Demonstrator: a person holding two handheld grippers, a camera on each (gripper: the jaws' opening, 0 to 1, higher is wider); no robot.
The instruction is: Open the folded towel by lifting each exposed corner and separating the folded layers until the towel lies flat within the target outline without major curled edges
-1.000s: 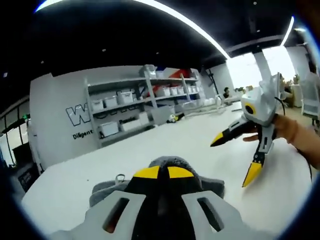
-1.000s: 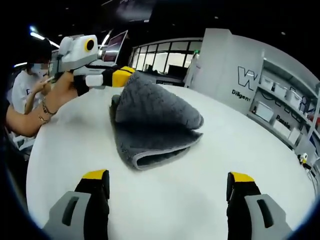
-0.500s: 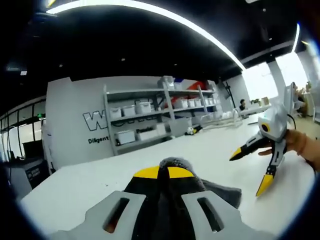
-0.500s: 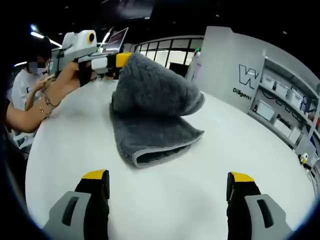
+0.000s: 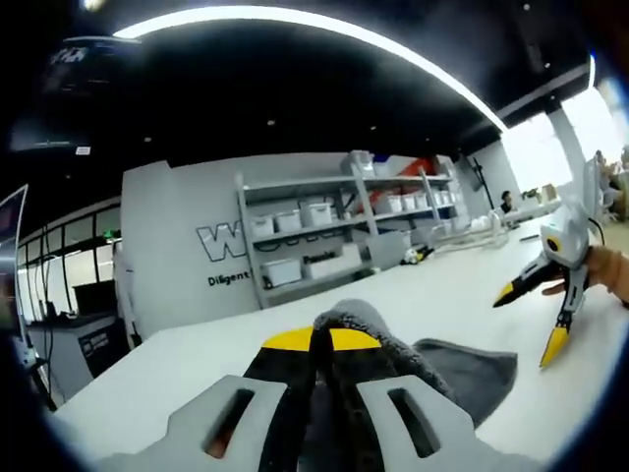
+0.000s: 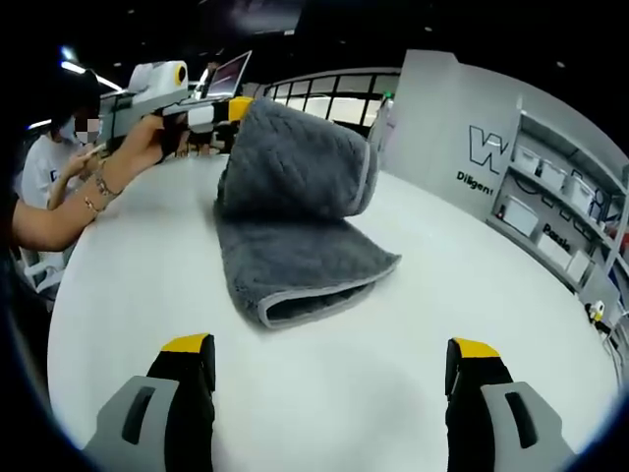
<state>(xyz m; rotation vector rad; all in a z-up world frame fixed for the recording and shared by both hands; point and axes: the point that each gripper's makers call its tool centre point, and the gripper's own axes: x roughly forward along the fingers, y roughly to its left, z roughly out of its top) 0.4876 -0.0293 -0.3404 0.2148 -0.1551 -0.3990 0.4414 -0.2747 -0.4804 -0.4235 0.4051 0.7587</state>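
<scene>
My grey towel (image 6: 295,236) lies folded on the white surface (image 6: 442,295), its top layer lifted upright.

Grey wall panel (image 5: 187,265) beside the shelving: large white outlined "W", rest of the word cut off by the shelf post; smaller line beneath starts "Diligent". Same panel (image 6: 472,128) in right gripper view: "W" and "Diligen". Other lettering too small to read.

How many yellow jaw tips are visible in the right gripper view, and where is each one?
3. Two belong to the right gripper, at bottom left and bottom right. One belongs to the left gripper, pinching the lifted grey towel; its second tip may be hidden.
</scene>
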